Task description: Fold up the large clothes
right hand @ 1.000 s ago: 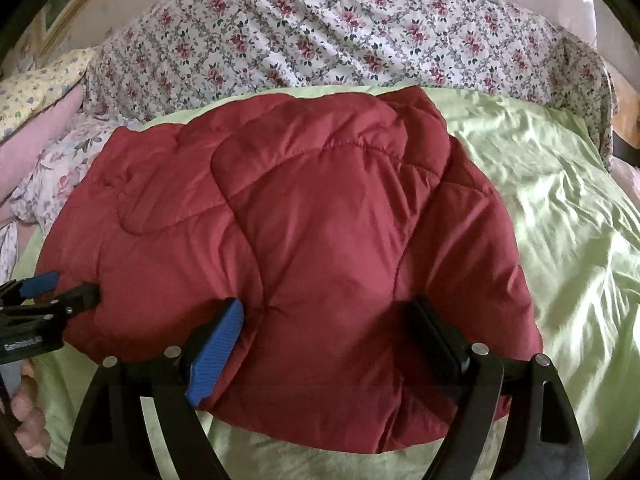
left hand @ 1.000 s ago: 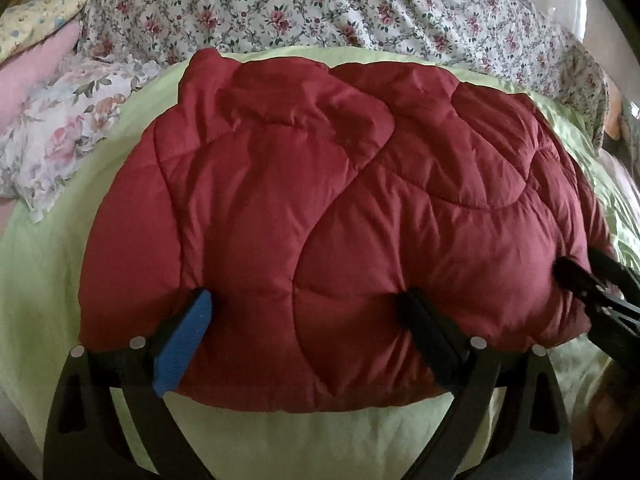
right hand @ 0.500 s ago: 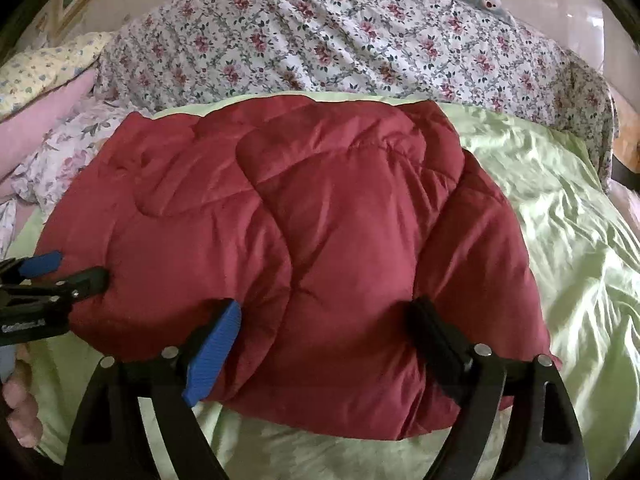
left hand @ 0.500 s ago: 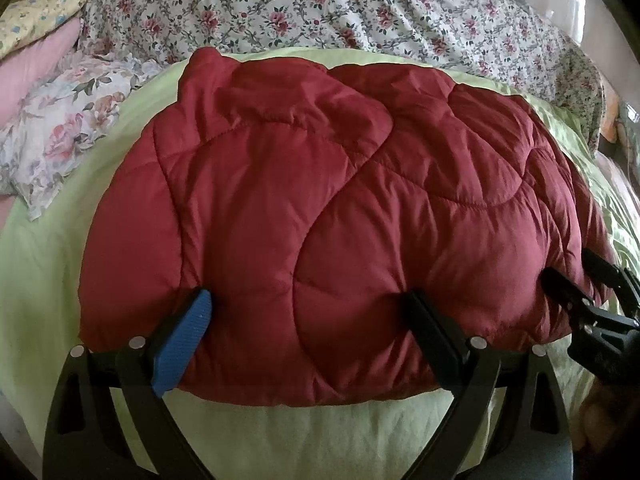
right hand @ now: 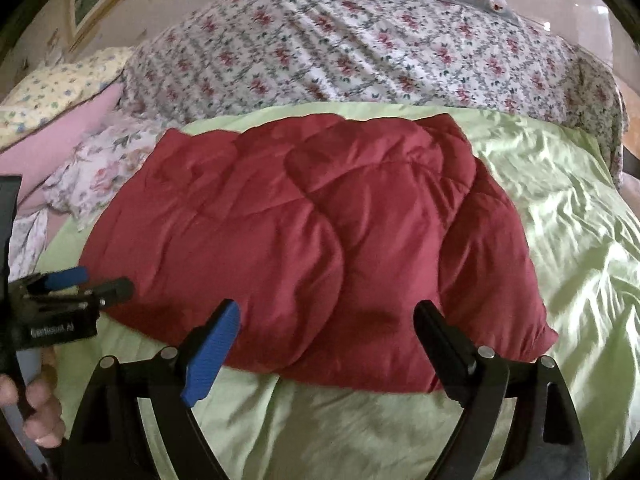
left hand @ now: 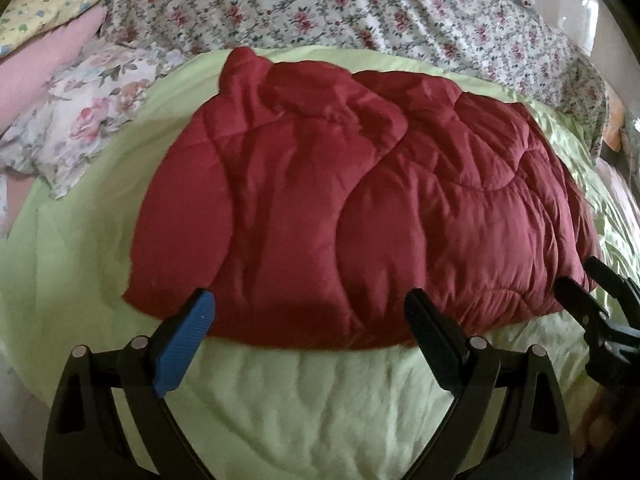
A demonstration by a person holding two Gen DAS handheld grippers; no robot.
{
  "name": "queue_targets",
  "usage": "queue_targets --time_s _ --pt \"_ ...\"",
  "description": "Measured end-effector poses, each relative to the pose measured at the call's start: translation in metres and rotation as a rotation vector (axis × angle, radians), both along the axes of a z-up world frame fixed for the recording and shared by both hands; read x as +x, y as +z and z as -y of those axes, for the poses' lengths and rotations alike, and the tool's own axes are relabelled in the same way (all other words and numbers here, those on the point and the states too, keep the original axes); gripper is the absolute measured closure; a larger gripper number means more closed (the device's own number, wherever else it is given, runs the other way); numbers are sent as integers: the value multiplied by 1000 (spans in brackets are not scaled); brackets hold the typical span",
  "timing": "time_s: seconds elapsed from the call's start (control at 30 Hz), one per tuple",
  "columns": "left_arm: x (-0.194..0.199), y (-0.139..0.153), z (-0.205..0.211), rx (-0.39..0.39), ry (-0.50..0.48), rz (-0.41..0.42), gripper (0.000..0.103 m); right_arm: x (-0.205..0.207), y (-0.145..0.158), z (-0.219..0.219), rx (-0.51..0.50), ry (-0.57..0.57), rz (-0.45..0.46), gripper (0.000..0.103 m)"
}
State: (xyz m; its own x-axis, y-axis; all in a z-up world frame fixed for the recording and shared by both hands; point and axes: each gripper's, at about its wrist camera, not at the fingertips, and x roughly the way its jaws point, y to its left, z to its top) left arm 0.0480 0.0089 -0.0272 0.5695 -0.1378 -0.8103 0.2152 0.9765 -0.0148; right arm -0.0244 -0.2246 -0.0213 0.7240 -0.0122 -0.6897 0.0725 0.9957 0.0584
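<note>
A dark red quilted padded garment (left hand: pixel 352 208) lies folded in a thick bundle on a light green bedspread (left hand: pixel 280 400); it also shows in the right wrist view (right hand: pixel 320 248). My left gripper (left hand: pixel 310 312) is open and empty, its fingertips at the bundle's near edge. My right gripper (right hand: pixel 326 322) is open and empty at the near edge further right. The right gripper shows at the right edge of the left wrist view (left hand: pixel 588 284). The left gripper shows at the left of the right wrist view (right hand: pixel 92 282).
A floral-print cover (right hand: pixel 360 52) lies across the bed behind the green bedspread (right hand: pixel 560 240). Floral and pink pillows (left hand: pixel 72 120) are piled at the left. A hand (right hand: pixel 36 412) holds the left gripper's handle.
Both grippers have drawn back toward me and let go of the red bundle's near edge. The bundle now lies flat on the bedspread, further from both cameras.
</note>
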Motion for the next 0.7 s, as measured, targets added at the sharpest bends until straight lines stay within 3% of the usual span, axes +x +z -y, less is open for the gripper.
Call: queue_targets --time_s 0.17,0.43,0.7 --pt "-25 2 -11 80 -18 11 5 -16 3 0 17 0 -67 11" --pt "-45 4 -11 142 -36 3 5 -41 7 -11 12 45 -143 8" --pt "-48 33 -8 120 -17 49 5 -42 29 -12 23 38 -111 6"
